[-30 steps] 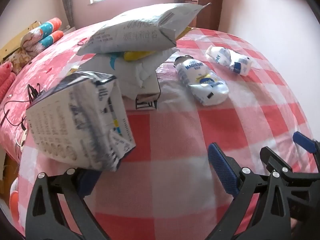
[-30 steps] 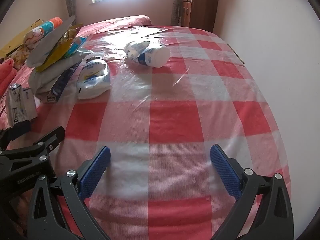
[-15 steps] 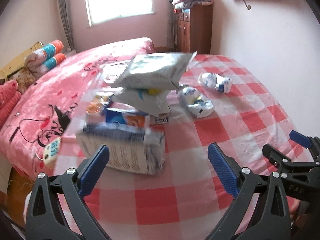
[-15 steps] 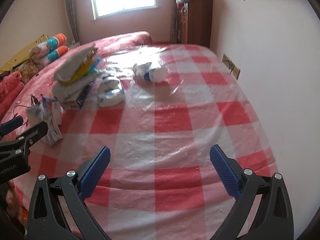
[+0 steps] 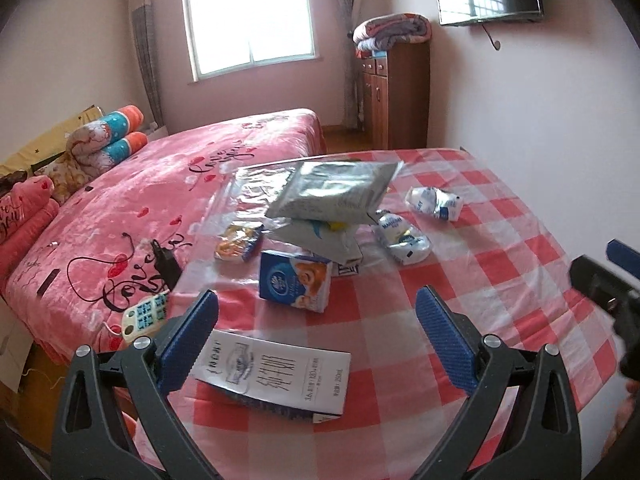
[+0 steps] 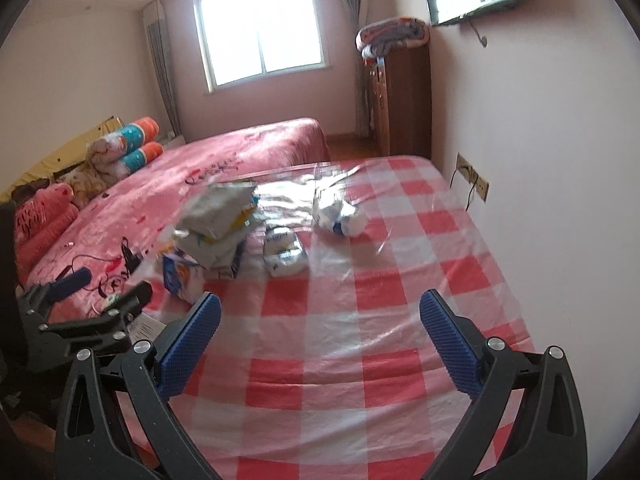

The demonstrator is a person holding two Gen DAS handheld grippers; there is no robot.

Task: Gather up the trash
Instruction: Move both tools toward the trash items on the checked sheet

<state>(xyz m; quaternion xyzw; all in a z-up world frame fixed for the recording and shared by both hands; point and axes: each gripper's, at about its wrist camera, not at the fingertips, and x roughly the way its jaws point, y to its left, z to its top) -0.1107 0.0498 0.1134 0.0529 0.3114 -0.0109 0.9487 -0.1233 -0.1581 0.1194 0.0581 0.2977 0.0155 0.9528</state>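
Observation:
Trash lies on a red-and-white checked table (image 5: 500, 276). A flattened white carton (image 5: 276, 372) lies at the near left edge, just past my open, empty left gripper (image 5: 316, 344). A blue milk carton (image 5: 296, 280) stands behind it. A pile of grey and white bags (image 5: 332, 196) sits further back, with a crushed white bottle (image 5: 404, 236) and a crumpled wrapper (image 5: 434, 202) to its right. A small yellow-blue wrapper (image 5: 238, 242) lies left of the pile. My right gripper (image 6: 320, 348) is open and empty above the table's near middle; the pile (image 6: 216, 220) is far to its left.
A pink bed (image 5: 160, 184) runs along the table's left side, with a phone (image 5: 146, 316) and a charger cable (image 5: 160, 264) on it. A wall with a socket (image 6: 472, 180) borders the table's right. A wooden cabinet (image 5: 394, 92) stands at the back.
My left gripper let go of the grey carton, which now lies flat on the table. Both grippers pulled back and rose, so the whole table shows.

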